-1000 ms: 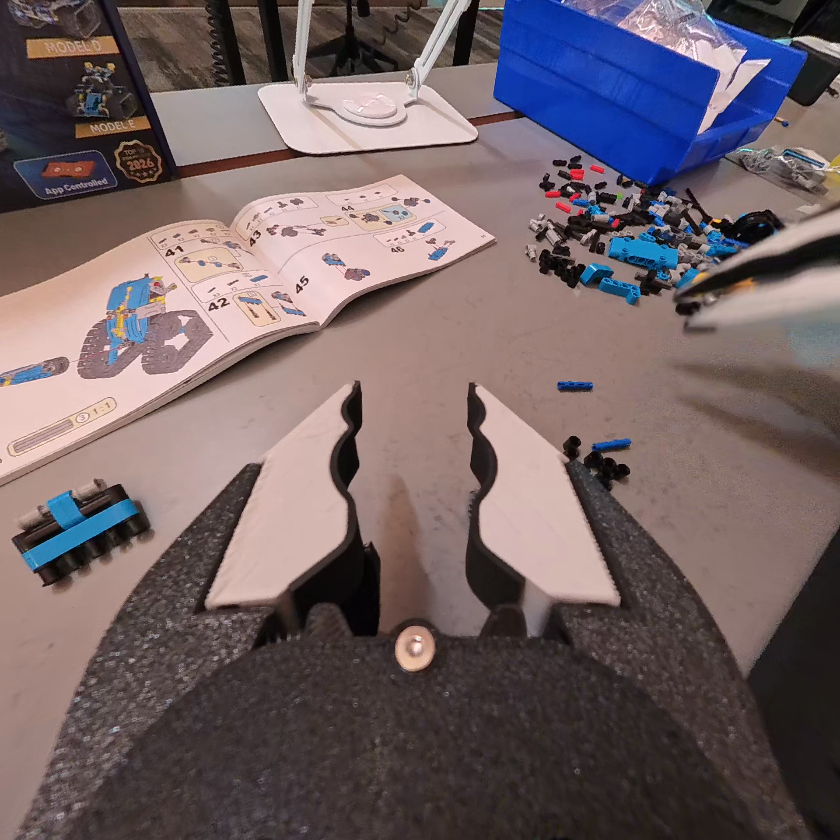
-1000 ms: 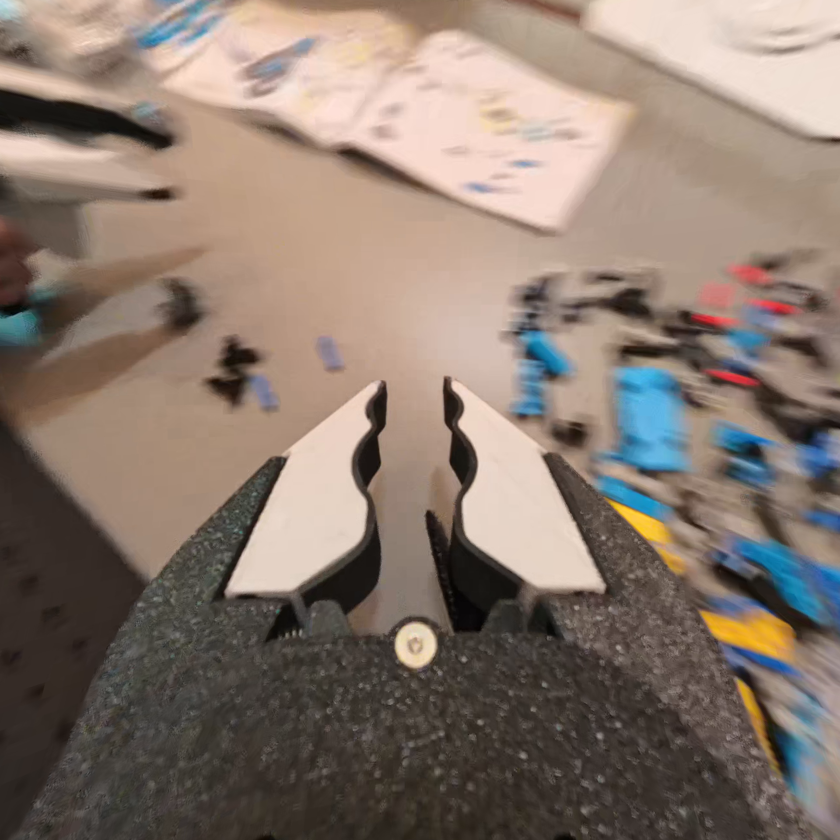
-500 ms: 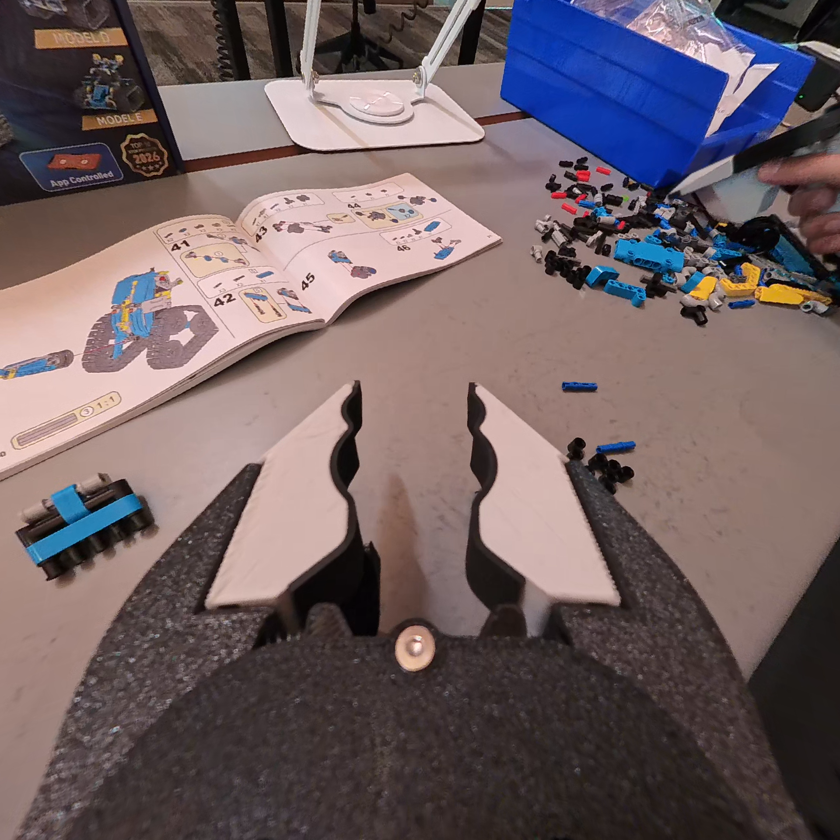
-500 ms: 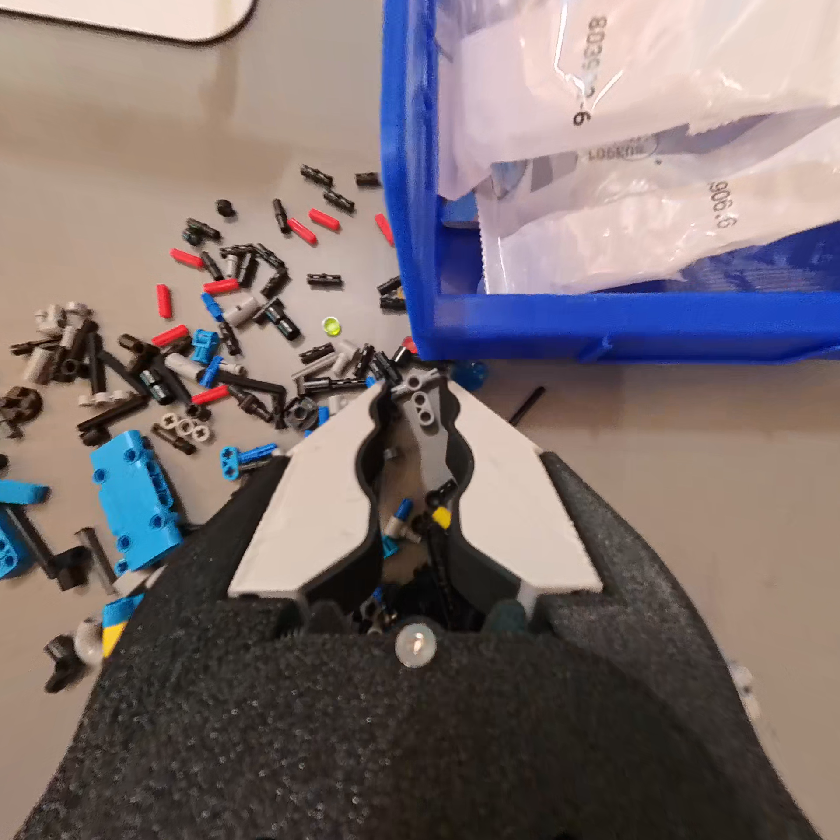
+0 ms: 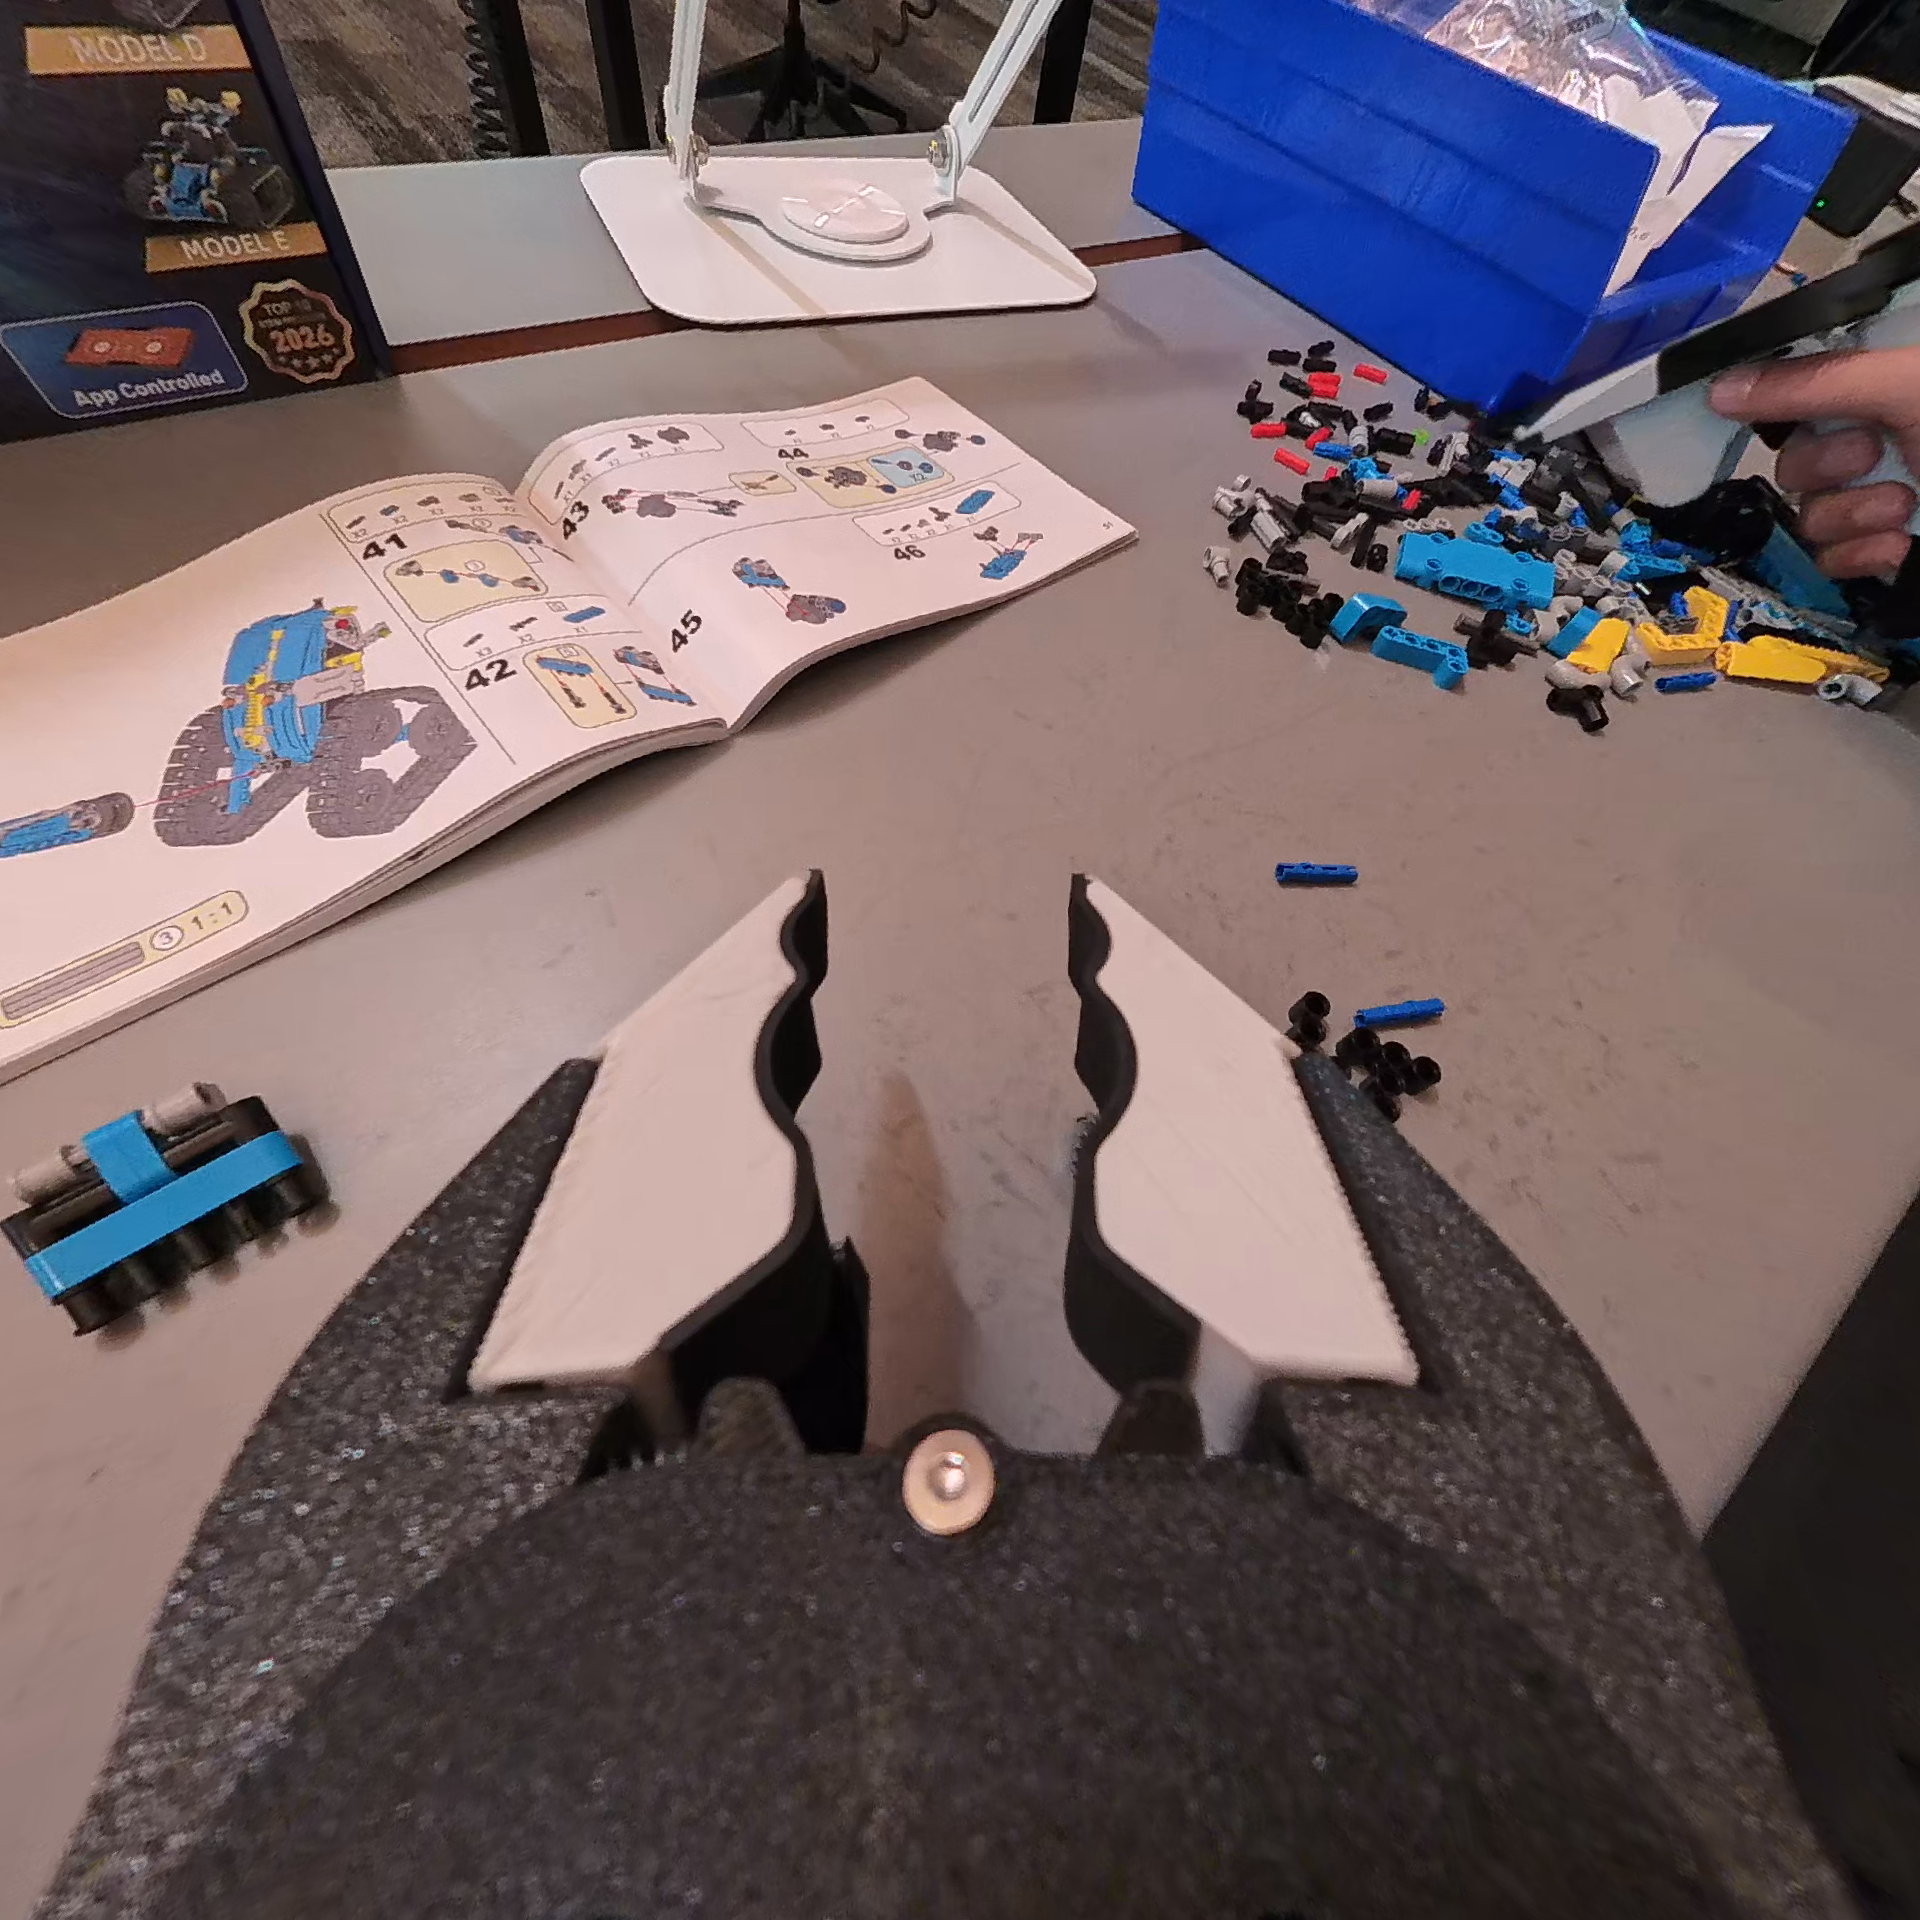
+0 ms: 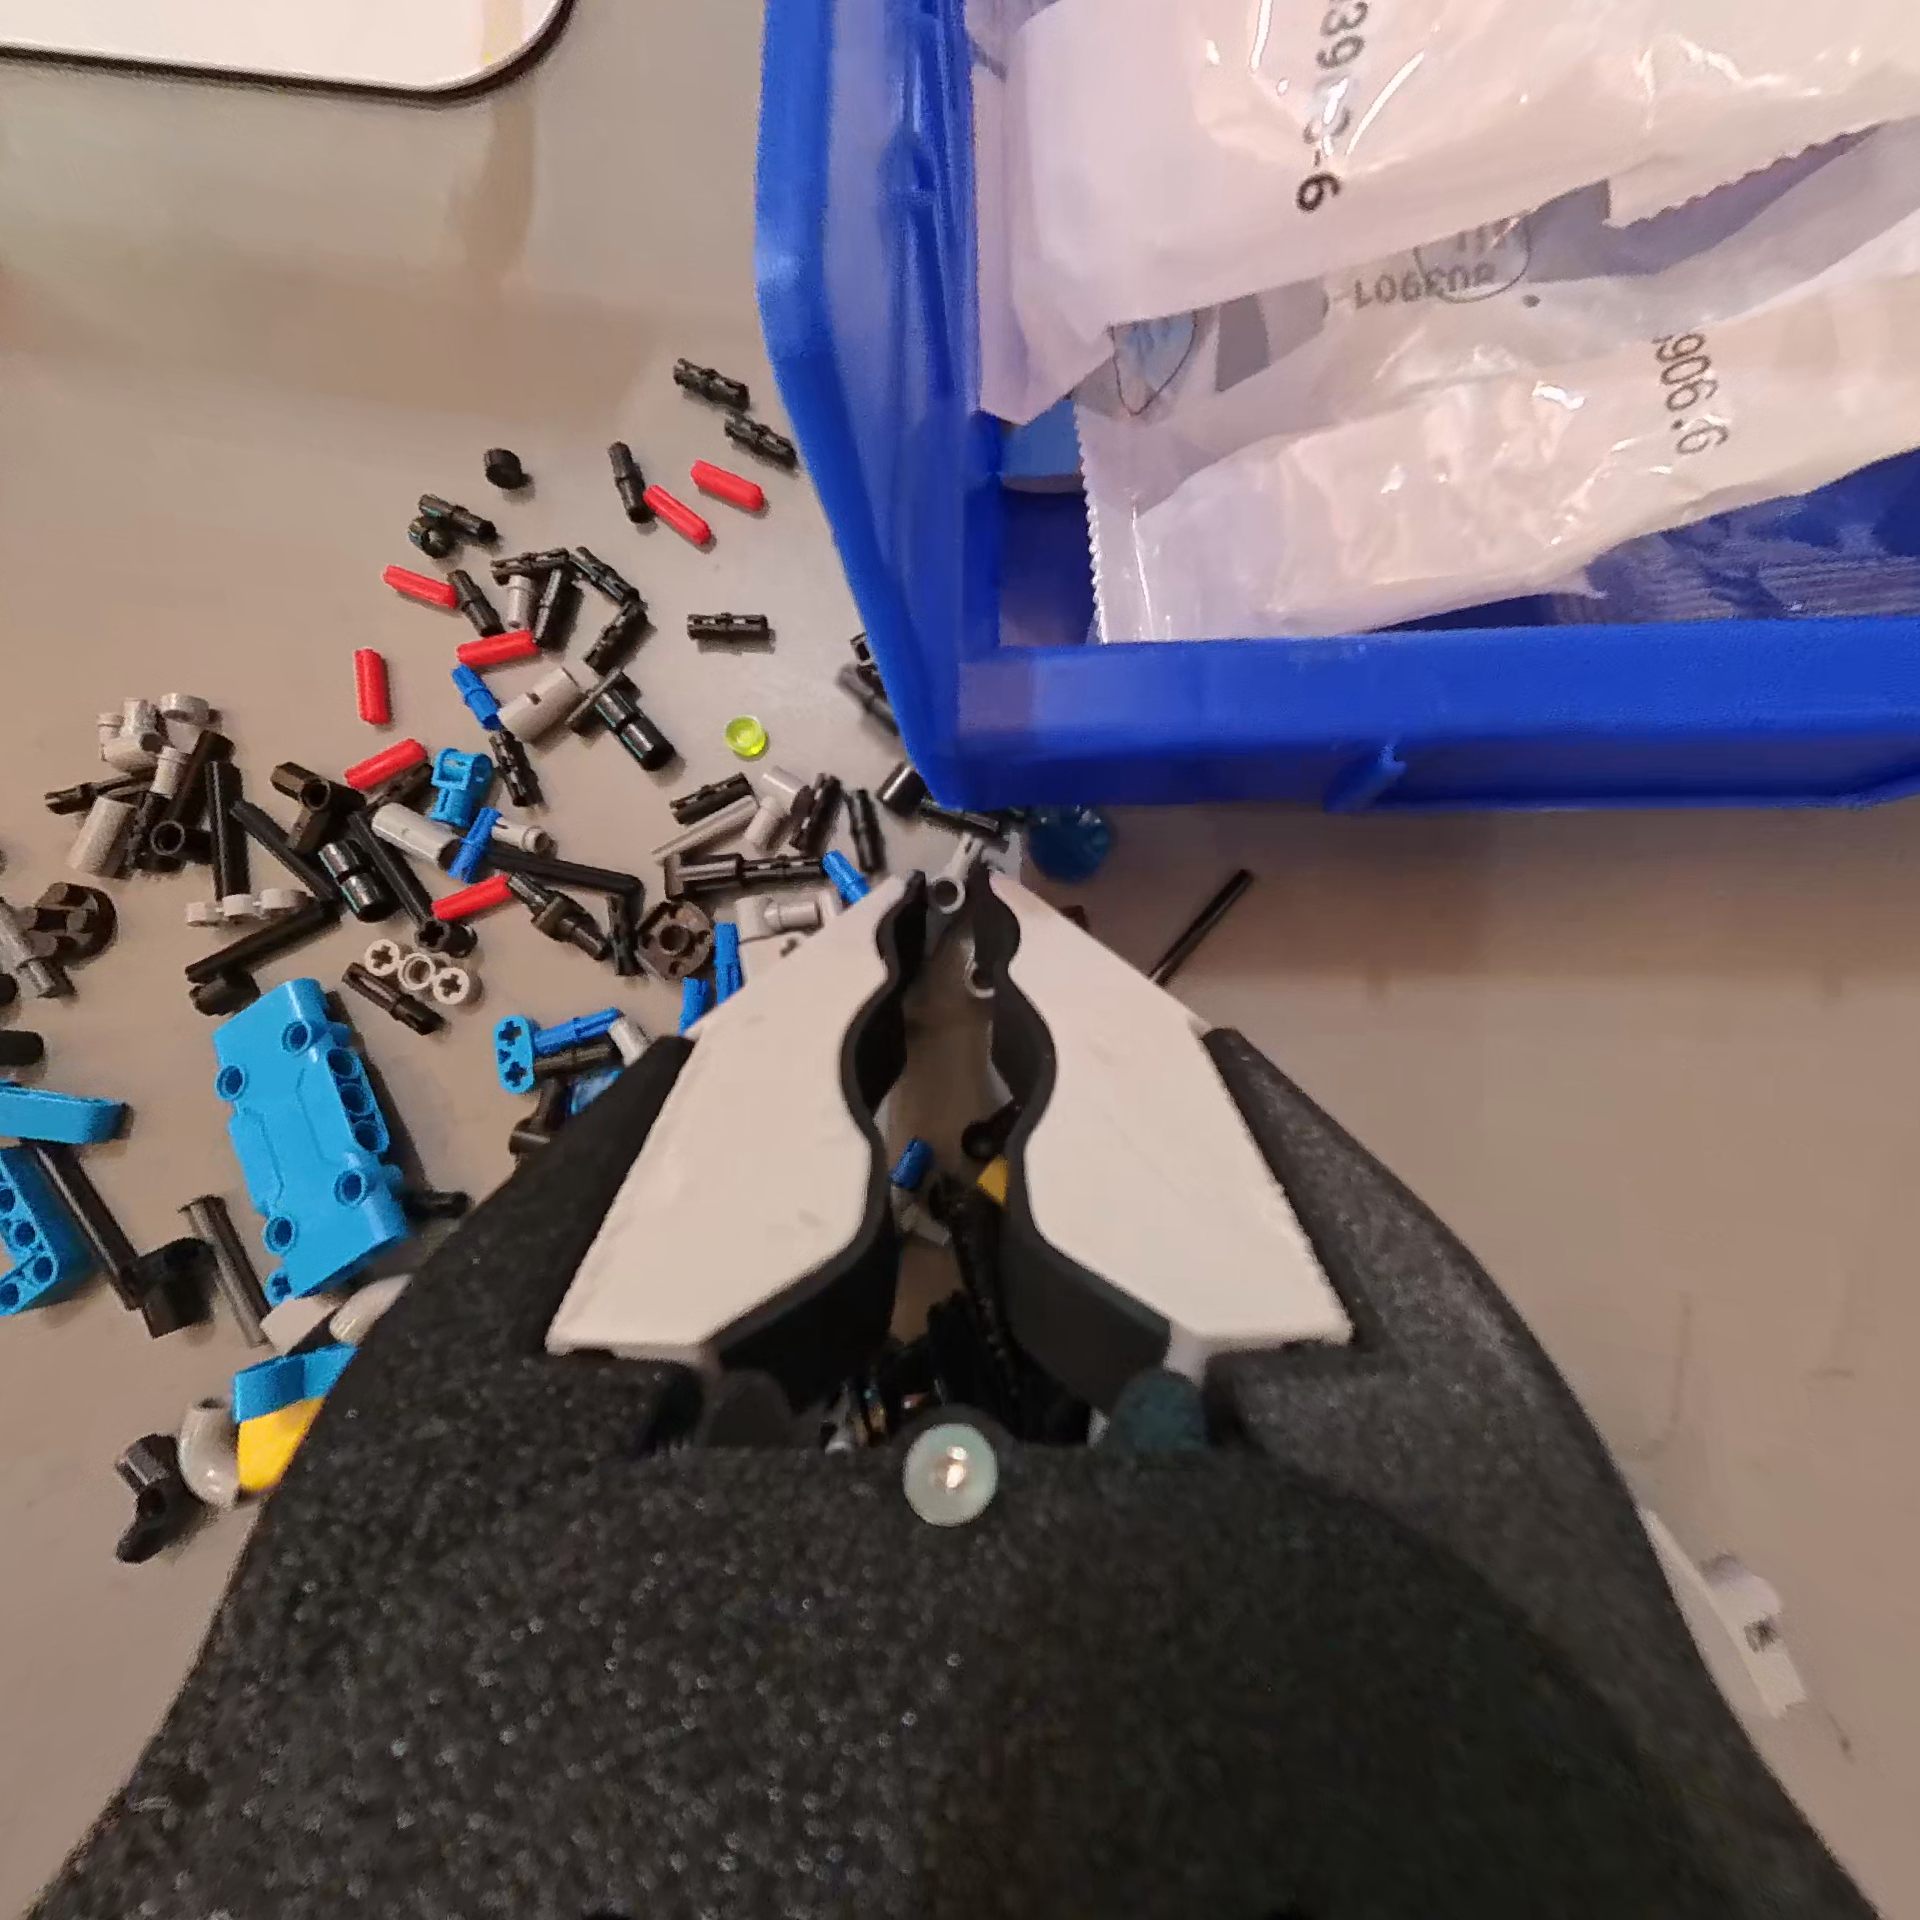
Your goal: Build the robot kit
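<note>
My left gripper point(image 5: 945, 904) is open and empty, low over bare grey table. A small blue and black track assembly point(image 5: 156, 1205) lies to its left, and a few black and blue pins point(image 5: 1371, 1049) lie to its right. My right gripper point(image 6: 954, 885) is shut on a thin grey beam piece point(image 6: 948, 894) at the edge of a pile of loose building parts point(image 6: 416, 831), just in front of the corner of a blue bin point(image 6: 883, 416). It also shows in the left wrist view point(image 5: 1538, 421), held by a hand point(image 5: 1849, 468).
An open instruction booklet point(image 5: 582, 623) lies at the left. A white stand base point(image 5: 831, 239) and a dark product box point(image 5: 156, 208) stand at the back. The bin holds plastic bags point(image 6: 1455, 312). A single blue pin point(image 5: 1314, 873) lies mid-table. Some 40 cm of space lies between my two pairs of fingers. It is some 11 cm from my left tips to the single blue pin point(image 5: 1314, 873).
My right gripper has swung from near the left gripper over to the parts pile by the blue bin and closed its fingers on the grey beam piece. The left gripper has stayed put.
</note>
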{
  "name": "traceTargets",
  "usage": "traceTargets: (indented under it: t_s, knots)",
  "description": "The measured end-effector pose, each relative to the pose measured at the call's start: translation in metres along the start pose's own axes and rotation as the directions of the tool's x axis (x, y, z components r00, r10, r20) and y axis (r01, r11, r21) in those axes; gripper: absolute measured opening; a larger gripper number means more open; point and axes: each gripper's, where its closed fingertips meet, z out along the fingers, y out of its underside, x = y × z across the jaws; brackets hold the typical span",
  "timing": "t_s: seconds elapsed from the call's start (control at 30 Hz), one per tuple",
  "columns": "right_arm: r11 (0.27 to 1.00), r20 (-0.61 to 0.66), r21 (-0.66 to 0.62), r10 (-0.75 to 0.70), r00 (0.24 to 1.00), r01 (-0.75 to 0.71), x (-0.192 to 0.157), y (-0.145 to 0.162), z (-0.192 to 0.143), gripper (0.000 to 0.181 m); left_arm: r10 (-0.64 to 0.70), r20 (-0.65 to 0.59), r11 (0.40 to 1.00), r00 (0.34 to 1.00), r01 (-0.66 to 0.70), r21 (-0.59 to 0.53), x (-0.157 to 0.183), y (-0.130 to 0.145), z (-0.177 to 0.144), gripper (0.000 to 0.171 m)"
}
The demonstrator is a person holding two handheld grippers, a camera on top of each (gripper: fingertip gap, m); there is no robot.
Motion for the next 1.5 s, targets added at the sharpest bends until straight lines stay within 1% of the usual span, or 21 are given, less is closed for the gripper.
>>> traceTargets:
  t_s: [0.17,0.27,0.33,0.4,0.47,0.5,0.57,0.63,0.7,0.83,0.9,0.93,1.0,1.1,1.17,1.23,1.3,1.33,1.37,1.43,1.5]
  knots:
    - [0.999,0.034,0.04,0.006,0.999,-0.008,-0.004,-0.004,-0.017,0.008,0.001,0.003,1.0,1.0,-0.001,0.002,0.0,0.0,0.0,0.046]
    - [0.998,0.117,0.063,-0.027,0.993,0.019,-0.031,-0.005,-0.036,0.008,-0.001,0.005,1.0,1.0,0.001,0.003,-0.001,0.0,0.0,0.046]
    - [0.993,0.236,0.107,-0.08,0.969,0.056,-0.076,-0.009,-0.055,0.008,0.0,0.006,1.0,1.0,0.0,0.003,-0.001,0.0,0.0,0.046]
    - [0.976,0.382,0.133,-0.209,0.9,0.17,-0.146,-0.001,-0.071,0.008,0.002,0.007,1.0,1.0,-0.002,0.002,-0.001,0.0,0.0,0.046]
    - [0.914,0.481,0.138,-0.398,0.781,0.381,-0.213,0.029,-0.08,0.008,0.003,0.008,1.0,1.0,-0.003,0.001,-0.001,0.0,0.0,0.047]
    - [0.867,0.501,0.133,-0.477,0.722,0.48,-0.237,0.049,-0.081,0.008,0.001,0.008,1.0,1.0,-0.001,0.001,-0.001,0.0,0.0,0.047]
    - [0.815,0.511,0.128,-0.542,0.667,0.565,-0.265,0.079,-0.085,0.008,-0.008,0.006,1.0,1.0,0.008,0.004,-0.001,-0.001,-0.001,0.046]
    - [0.83,0.572,0.115,-0.505,0.646,0.546,-0.284,0.101,-0.093,0.008,-0.012,0.009,1.0,1.0,0.012,0.01,-0.002,-0.002,-0.001,0.046]
    - [0.82,0.573,0.092,-0.508,0.643,0.565,-0.288,0.118,-0.091,0.008,-0.015,0.002,1.0,1.0,0.015,0.012,-0.001,-0.002,-0.001,0.046]
    - [0.814,0.566,0.066,-0.507,0.65,0.577,-0.291,0.132,-0.082,0.008,0.009,-0.001,1.0,1.0,-0.009,0.007,0.003,-0.001,0.0,0.046]
    - [0.824,0.56,0.072,-0.499,0.661,0.561,-0.29,0.13,-0.082,0.01,0.023,0.008,1.0,1.0,-0.023,0.007,0.002,-0.001,0.0,0.046]
    - [0.829,0.554,0.082,-0.499,0.666,0.553,-0.289,0.128,-0.084,0.017,0.026,0.012,1.0,1.0,-0.026,0.007,0.001,-0.001,0.0,0.046]
    - [0.849,0.538,0.125,-0.493,0.684,0.513,-0.281,0.117,-0.094,0.018,0.022,0.016,1.0,1.0,-0.023,0.01,0.0,-0.002,0.0,0.046]
    - [0.9,0.486,0.207,-0.435,0.758,0.383,-0.255,0.094,-0.109,0.018,0.012,-0.005,1.0,1.0,-0.012,0.017,0.001,-0.011,-0.004,0.046]
    - [0.926,0.46,0.287,-0.356,0.813,0.243,-0.235,0.076,-0.119,0.018,0.008,-0.049,1.0,0.999,-0.008,-0.004,0.006,-0.021,-0.013,0.047]
    - [0.925,0.477,0.371,-0.268,0.837,0.085,-0.221,0.063,-0.13,0.018,0.025,-0.103,0.999,0.994,-0.029,-0.041,0.017,-0.034,-0.022,0.048]
    - [0.91,0.512,0.414,-0.226,0.829,-0.007,-0.215,0.058,-0.137,0.017,0.041,-0.194,0.993,0.98,-0.06,-0.097,0.041,-0.043,-0.033,0.049]
    - [0.905,0.521,0.426,-0.228,0.822,-0.019,-0.214,0.057,-0.14,0.018,0.038,-0.272,0.99,0.962,-0.074,-0.123,0.061,-0.047,-0.04,0.045]
    - [0.894,0.519,0.447,-0.24,0.82,-0.022,-0.213,0.054,-0.143,0.018,0.028,-0.363,0.985,0.931,-0.088,-0.151,0.085,-0.049,-0.048,0.036]
    - [0.879,0.504,0.475,-0.239,0.83,-0.035,-0.208,0.051,-0.145,0.018,-0.005,-0.509,0.977,0.861,-0.103,-0.184,0.132,-0.056,-0.061,0.034]
    - [0.883,0.516,0.467,-0.22,0.828,-0.056,-0.205,0.05,-0.144,0.019,0.006,-0.57,0.973,0.822,-0.136,-0.186,0.165,-0.071,-0.059,0.035]
